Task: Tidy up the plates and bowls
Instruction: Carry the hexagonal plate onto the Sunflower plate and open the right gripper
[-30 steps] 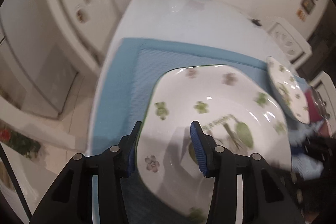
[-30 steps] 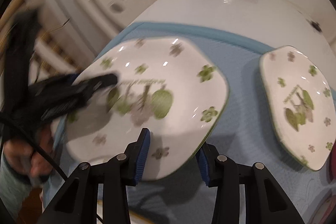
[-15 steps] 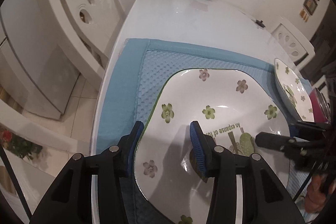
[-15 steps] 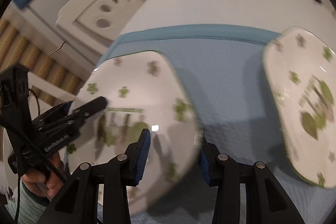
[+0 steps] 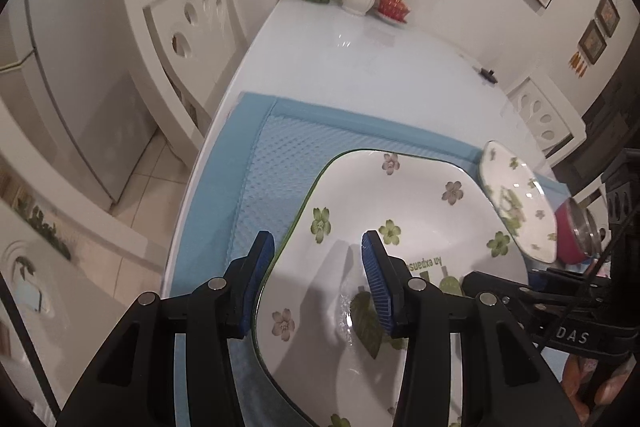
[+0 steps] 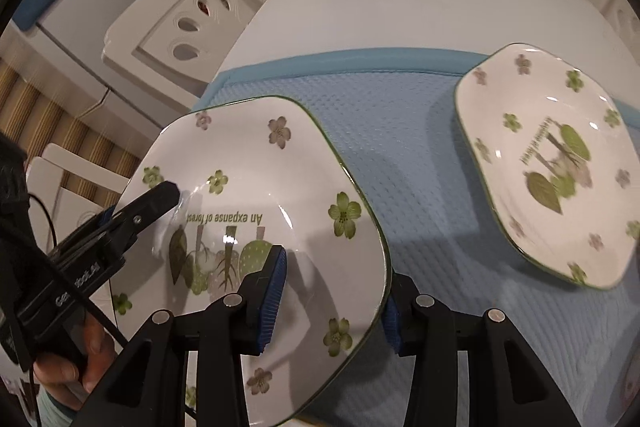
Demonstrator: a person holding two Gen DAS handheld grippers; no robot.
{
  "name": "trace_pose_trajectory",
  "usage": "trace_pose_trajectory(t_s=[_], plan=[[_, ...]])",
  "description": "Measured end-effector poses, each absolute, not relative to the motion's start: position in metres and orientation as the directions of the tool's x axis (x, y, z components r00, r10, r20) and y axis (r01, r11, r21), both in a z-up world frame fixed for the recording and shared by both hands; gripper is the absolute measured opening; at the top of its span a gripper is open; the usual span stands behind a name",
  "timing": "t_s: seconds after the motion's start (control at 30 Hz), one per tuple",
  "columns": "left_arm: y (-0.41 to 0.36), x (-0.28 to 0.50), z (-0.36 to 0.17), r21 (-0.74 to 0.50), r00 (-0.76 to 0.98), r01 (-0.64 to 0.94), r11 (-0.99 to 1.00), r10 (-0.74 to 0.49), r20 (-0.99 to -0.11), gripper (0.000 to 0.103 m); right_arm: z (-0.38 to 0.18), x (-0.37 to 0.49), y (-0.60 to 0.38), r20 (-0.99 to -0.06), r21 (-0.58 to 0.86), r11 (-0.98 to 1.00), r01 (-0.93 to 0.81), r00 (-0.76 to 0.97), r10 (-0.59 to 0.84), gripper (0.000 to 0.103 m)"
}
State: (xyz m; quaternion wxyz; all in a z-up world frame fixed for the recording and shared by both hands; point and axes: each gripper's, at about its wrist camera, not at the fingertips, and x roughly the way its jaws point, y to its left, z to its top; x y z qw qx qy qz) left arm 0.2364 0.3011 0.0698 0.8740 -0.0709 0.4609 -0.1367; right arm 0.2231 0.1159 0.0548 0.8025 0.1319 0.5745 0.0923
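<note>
Near plate [image 6: 256, 211] lies on blue mat [image 5: 264, 171], at worktop [image 5: 360, 67] corner. Left gripper [image 5: 318, 281] jaws spread astride its left rim; right gripper [image 6: 332, 291] jaws spread astride its right rim. Neither pinches yet.

Judgement: close both evenly, lift level.

Second plate [image 6: 552, 163] sits right, apart; red cup [image 5: 576, 239] beyond it. Watch mat edge, chair [image 5: 184, 39].
</note>
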Motion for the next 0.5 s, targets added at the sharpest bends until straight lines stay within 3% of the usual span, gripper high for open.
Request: trace_pose_trajectory(t_s=[0.5], plan=[[0.288, 0.133, 0.114, -0.230, 0.556, 0.168, 0.959, -0.284, -0.781, 0.045, 0.105, 0.122, 0.103, -0.896, 0.357, 0.931, 0.068, 0.308, 0.321, 0.042]])
